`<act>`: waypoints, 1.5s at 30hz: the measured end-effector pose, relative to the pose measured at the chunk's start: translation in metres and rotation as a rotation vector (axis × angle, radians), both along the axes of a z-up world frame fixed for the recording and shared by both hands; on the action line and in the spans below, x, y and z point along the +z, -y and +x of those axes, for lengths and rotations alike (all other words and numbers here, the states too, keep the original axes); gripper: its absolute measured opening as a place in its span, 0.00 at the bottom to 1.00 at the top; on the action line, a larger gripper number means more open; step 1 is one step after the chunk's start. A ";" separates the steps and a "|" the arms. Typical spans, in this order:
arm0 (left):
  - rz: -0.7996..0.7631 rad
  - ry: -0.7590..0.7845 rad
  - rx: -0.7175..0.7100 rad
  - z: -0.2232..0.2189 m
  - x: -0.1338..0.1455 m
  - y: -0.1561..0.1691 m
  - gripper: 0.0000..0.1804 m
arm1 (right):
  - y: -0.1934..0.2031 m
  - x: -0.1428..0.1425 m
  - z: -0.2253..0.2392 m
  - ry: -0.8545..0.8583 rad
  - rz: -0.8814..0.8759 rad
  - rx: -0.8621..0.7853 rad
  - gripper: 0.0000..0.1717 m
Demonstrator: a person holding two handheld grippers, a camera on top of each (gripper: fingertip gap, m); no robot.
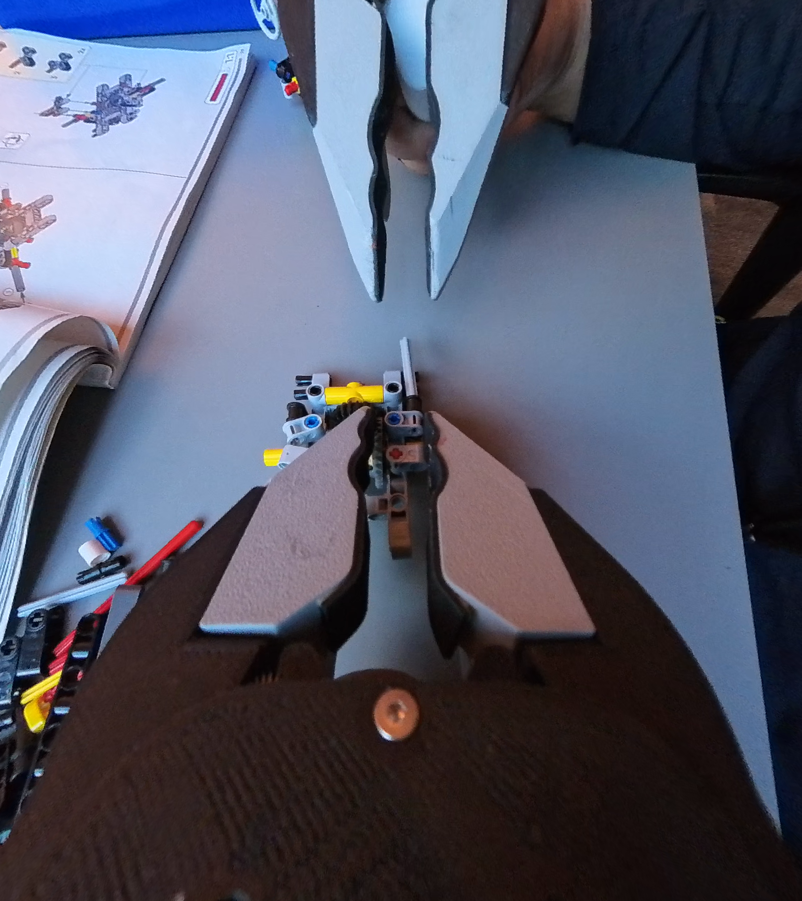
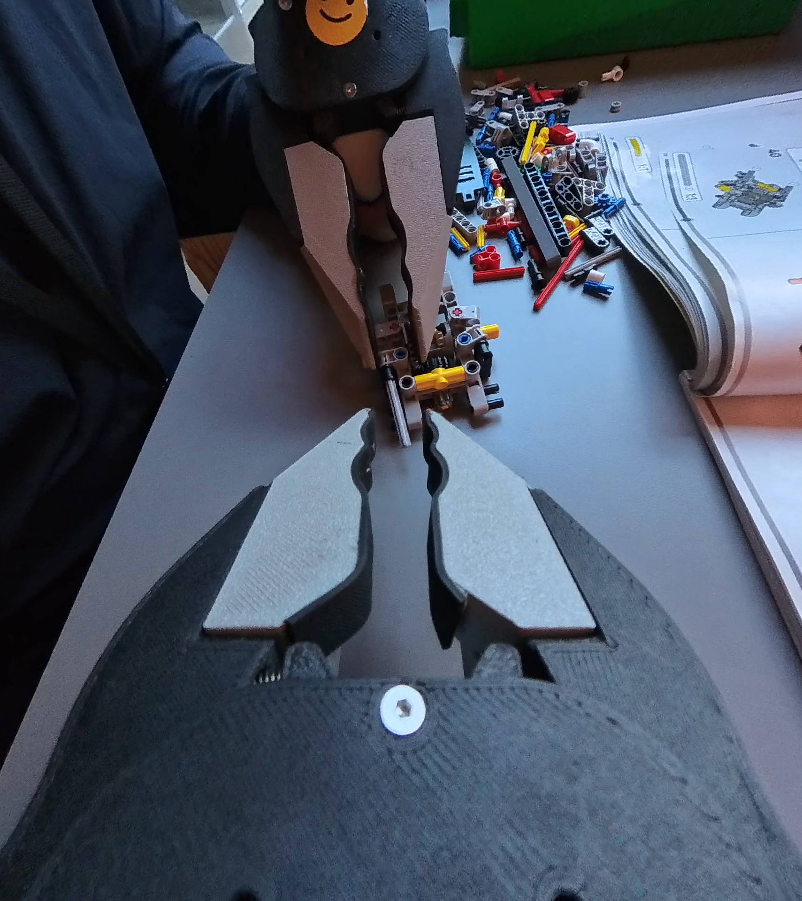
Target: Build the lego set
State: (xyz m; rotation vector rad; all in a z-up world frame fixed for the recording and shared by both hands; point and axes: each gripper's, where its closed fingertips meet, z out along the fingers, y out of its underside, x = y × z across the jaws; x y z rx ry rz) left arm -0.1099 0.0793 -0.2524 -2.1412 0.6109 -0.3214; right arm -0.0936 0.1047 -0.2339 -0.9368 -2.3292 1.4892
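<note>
A small building-brick assembly (image 1: 355, 392) of grey, black and yellow parts lies on the grey table (image 1: 559, 341). A light grey axle (image 1: 407, 365) sticks out of its far side. My left gripper (image 1: 399, 414) is shut on the assembly, with both pads pressed on its grey middle section. The right wrist view shows the same grasp (image 2: 396, 365) on the assembly (image 2: 438, 380). My right gripper (image 2: 399, 414) is open and holds nothing. It points at the axle (image 2: 398, 414) from the opposite side. In the left wrist view its tips (image 1: 406, 298) stand a short way off the axle's end.
An open instruction booklet (image 1: 72, 170) lies beside the assembly and also shows in the right wrist view (image 2: 754, 244). A pile of loose parts (image 2: 535, 185) lies near the left gripper (image 1: 23, 658). A green box (image 2: 608, 29) stands at the back. A person's dark sleeve (image 2: 48, 244) borders the table edge (image 1: 711, 292). My hands' fingertips stand some 4 cm from each other.
</note>
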 end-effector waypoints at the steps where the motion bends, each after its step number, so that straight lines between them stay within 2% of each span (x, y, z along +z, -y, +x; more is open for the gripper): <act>1: 0.000 0.000 0.001 0.000 0.000 0.000 0.10 | 0.000 0.000 0.000 0.002 0.001 0.000 0.09; 35: 0.004 -0.007 0.006 -0.001 0.000 -0.001 0.10 | 0.001 -0.006 0.000 0.024 0.033 0.007 0.09; 45: 0.006 -0.011 0.000 0.000 0.000 0.001 0.10 | 0.002 -0.017 0.001 0.012 0.137 0.004 0.06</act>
